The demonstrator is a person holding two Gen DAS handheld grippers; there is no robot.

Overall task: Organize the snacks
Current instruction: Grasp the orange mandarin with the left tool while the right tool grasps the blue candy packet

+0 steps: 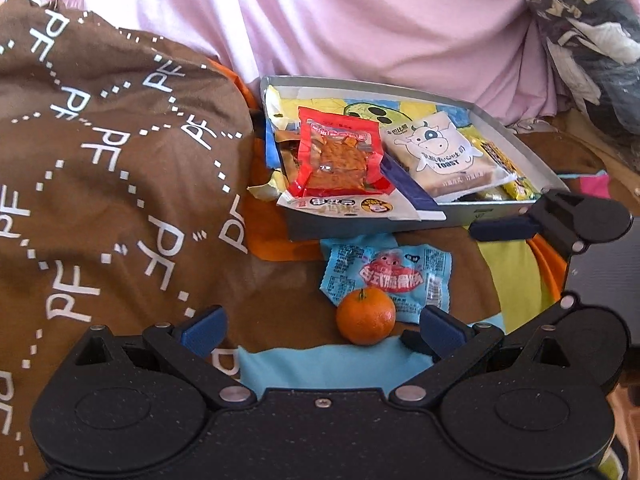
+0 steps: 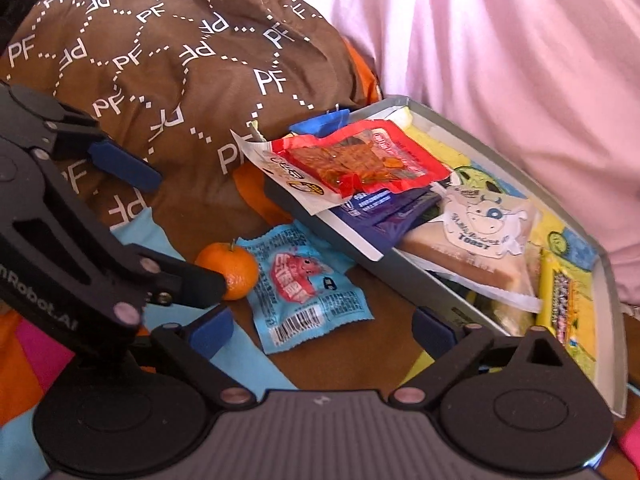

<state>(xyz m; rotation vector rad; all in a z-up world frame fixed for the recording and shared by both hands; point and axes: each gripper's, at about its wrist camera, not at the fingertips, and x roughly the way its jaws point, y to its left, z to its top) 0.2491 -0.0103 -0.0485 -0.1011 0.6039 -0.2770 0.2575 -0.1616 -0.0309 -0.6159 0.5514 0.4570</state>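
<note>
Tangerine [image 1: 365,317] sits between your open left tongs [image 1: 322,330]; close gently, lift into the box [image 1: 532,162]. Right tongs [image 2: 322,330] open, empty.

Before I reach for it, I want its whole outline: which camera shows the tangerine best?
The left wrist view: the tangerine sits whole between the open left gripper fingers. In the right wrist view, a gripper finger hides its left edge.

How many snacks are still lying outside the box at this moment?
2: a tangerine on the bedding between the left hand-held gripper's open fingers, and a blue packet between it and the box. Others could be hidden by the bedding.
</note>
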